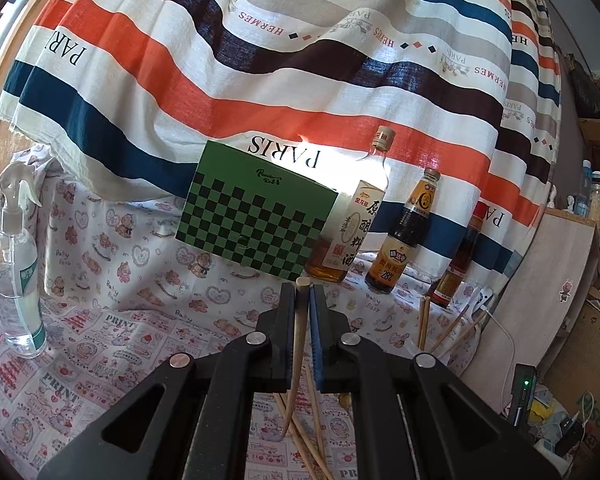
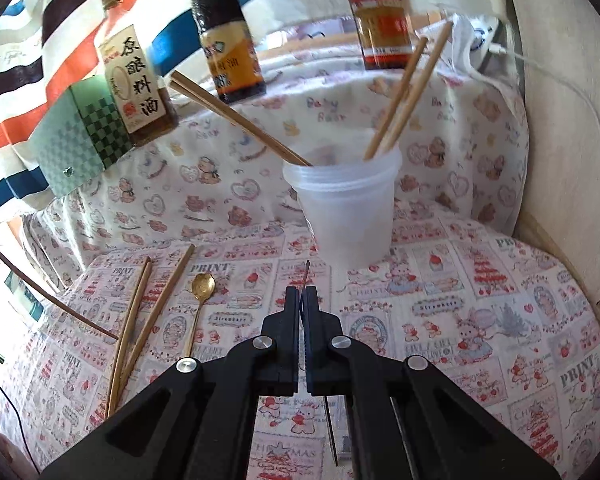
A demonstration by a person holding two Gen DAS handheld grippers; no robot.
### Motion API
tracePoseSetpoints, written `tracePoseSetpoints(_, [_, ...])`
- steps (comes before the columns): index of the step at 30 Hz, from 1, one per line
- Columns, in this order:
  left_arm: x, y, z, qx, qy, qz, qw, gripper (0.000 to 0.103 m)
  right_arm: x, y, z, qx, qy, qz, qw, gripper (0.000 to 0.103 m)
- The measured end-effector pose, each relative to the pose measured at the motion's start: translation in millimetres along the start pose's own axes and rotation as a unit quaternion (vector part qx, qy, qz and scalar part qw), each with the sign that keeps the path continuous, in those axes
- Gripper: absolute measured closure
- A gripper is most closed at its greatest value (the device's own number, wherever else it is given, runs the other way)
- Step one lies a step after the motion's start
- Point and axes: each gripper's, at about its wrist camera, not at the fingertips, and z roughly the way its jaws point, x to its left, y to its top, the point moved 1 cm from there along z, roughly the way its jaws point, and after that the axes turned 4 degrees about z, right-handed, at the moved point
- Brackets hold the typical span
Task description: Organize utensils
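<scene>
The left hand-held gripper [image 1: 303,292] is clamped on a bamboo chopstick [image 1: 297,356] above the counter [image 1: 100,344], while the right hand-held gripper [image 2: 301,295], short of the plastic cup [image 2: 344,208] holding chopsticks [image 2: 404,92], pinches a thin dark stick [image 2: 305,274].

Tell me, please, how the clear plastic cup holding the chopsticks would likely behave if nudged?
The plastic cup looks thin and translucent, so probably light and easy to slide. The chopsticks lean far past its rim, so it may tip readily.

surface: printed cloth [image 2: 480,280] | on it: cup [image 2: 348,216], spoon [image 2: 202,292], chopsticks [image 2: 140,312], bottles [image 1: 404,240]
</scene>
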Motion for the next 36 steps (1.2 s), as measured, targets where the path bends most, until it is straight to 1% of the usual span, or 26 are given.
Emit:
tracePoseSetpoints(3, [-1.7,-0.5,-0.5,-0.002,0.003,0.009,1.0,0.097,7.8,-0.4,-12.3,-0.022,-0.002,-0.013,1.0,0.101])
tracePoseSetpoints(6, [-5.5,-1.2,-1.1,-0.004,0.006,0.017,0.9998,0.097,10.6,-1.7,-27.7,-0.042,0.017,-0.018,0.999,0.101])
tracePoseSetpoints(9, [-5.5,-3.2,-3.1,-0.016,0.04,0.014,0.999,0.097,14.0,-0.6,-47.0,-0.078,0.035,-0.02,0.996,0.101])
tracePoseSetpoints(11, [-4.8,-2.9,-2.4,-0.015,0.034,0.015,0.9992,0.097,16.4,0.8,-56.5,-0.094,0.044,-0.024,0.994,0.101])
tracePoseSetpoints(13, [-2.5,-2.6,-2.2,-0.014,0.034,0.009,0.9993,0.097,21.6,1.2,-53.0,-0.079,0.02,-0.047,0.996,0.101])
tracePoseSetpoints(15, [-1.1,-2.0,-1.6,-0.013,0.033,0.007,0.9993,0.097,22.0,-0.4,-44.2,-0.061,-0.001,-0.053,0.997,0.101])
tracePoseSetpoints(17, [0.5,-2.0,-1.2,-0.014,0.036,0.004,0.9993,0.097,20.4,-1.1,-32.4,-0.033,-0.009,-0.055,0.998,0.1])
tracePoseSetpoints(18, [0.9,-2.0,-0.8,-0.014,0.036,0.003,0.9993,0.097,19.1,0.0,-25.8,-0.018,-0.013,-0.053,0.998,0.099])
tracePoseSetpoints(20, [1.5,-2.3,-0.6,-0.015,0.037,0.005,0.9992,0.097,13.4,4.9,-12.5,0.011,-0.033,-0.045,0.998,0.085])
tracePoseSetpoints(21, [2.0,-2.3,-0.7,-0.016,0.04,0.006,0.9991,0.097,10.0,9.6,-7.2,0.025,-0.047,-0.041,0.998,0.07])
tracePoseSetpoints(22, [2.6,-2.4,-0.5,-0.016,0.04,0.006,0.9991,0.097,5.1,14.4,-2.9,0.036,-0.056,-0.032,0.997,0.059])
tracePoseSetpoints(25, [3.3,-2.5,0.0,-0.016,0.037,0.004,0.9992,0.097,-10.5,27.8,14.5,0.084,-0.091,-0.002,0.992,0.059])
tracePoseSetpoints(27, [3.8,-2.3,0.1,-0.015,0.035,0.002,0.9993,0.097,-17.6,31.2,32.9,0.125,-0.117,-0.001,0.985,0.059])
tracePoseSetpoints(29, [3.8,-2.5,-0.1,-0.015,0.035,0.002,0.9993,0.097,-25.2,30.0,51.4,0.156,-0.135,0.0,0.979,0.059])
tracePoseSetpoints(30, [3.7,-2.6,-0.1,-0.015,0.035,0.003,0.9993,0.097,-28.7,28.7,60.0,0.165,-0.138,0.001,0.977,0.059])
tracePoseSetpoints(31, [3.6,-2.7,-0.1,-0.016,0.034,0.004,0.9993,0.097,-31.8,27.1,66.3,0.169,-0.143,0.002,0.975,0.061])
tracePoseSetpoints(33, [2.6,-2.7,-0.1,-0.017,0.036,0.006,0.9992,0.097,-38.3,25.0,75.2,0.17,-0.155,0.006,0.973,0.066])
tracePoseSetpoints(35, [2.0,-2.6,-0.1,-0.017,0.037,0.008,0.9991,0.097,-44.2,24.0,80.0,0.166,-0.159,0.015,0.973,0.069])
tracePoseSetpoints(36, [1.7,-2.5,0.0,-0.017,0.037,0.008,0.9991,0.097,-46.3,23.6,82.0,0.166,-0.159,0.016,0.973,0.072])
